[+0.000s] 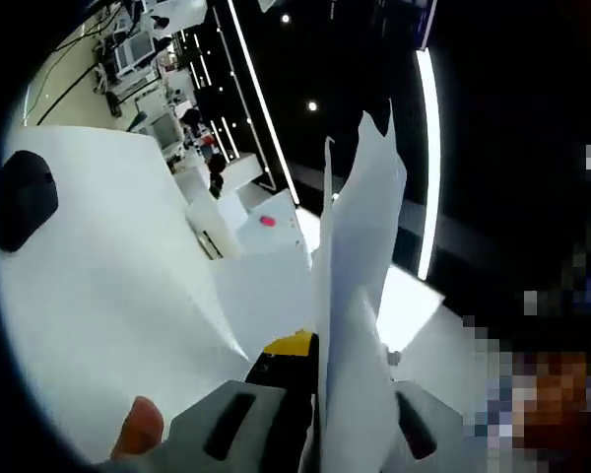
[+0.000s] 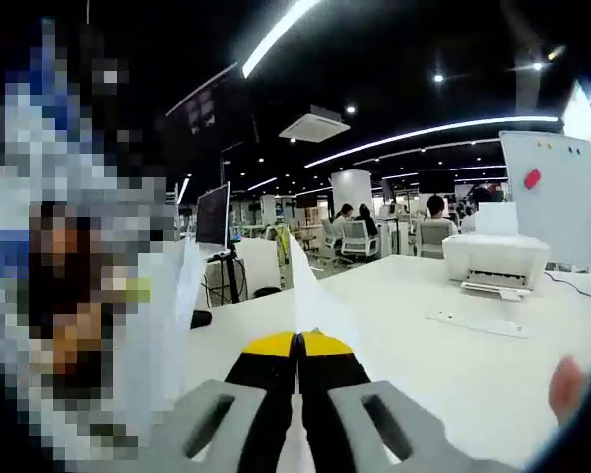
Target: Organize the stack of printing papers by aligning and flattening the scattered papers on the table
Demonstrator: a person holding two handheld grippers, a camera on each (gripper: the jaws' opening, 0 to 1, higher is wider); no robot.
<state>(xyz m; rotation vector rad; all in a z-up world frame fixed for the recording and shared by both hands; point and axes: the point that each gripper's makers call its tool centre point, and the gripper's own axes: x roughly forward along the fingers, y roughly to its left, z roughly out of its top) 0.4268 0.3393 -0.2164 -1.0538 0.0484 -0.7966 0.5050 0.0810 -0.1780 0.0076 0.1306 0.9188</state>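
Left gripper (image 1: 320, 419): pinching paper stack (image 1: 360, 296) edge-on, raised toward 12 o'clock, probably for squaring.
Right gripper (image 2: 297, 394): pressed together on a sheet (image 2: 310, 296).
Table (image 2: 414, 345): white; printer (image 2: 494, 261) at 2 o'clock.

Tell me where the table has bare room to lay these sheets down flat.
In the right gripper view the white table is bare between the right claw, shut on a paper sheet, and the printer; only a flat strip lies there. The left claw grips upright papers; beside it the tabletop is open up to a black mouse.
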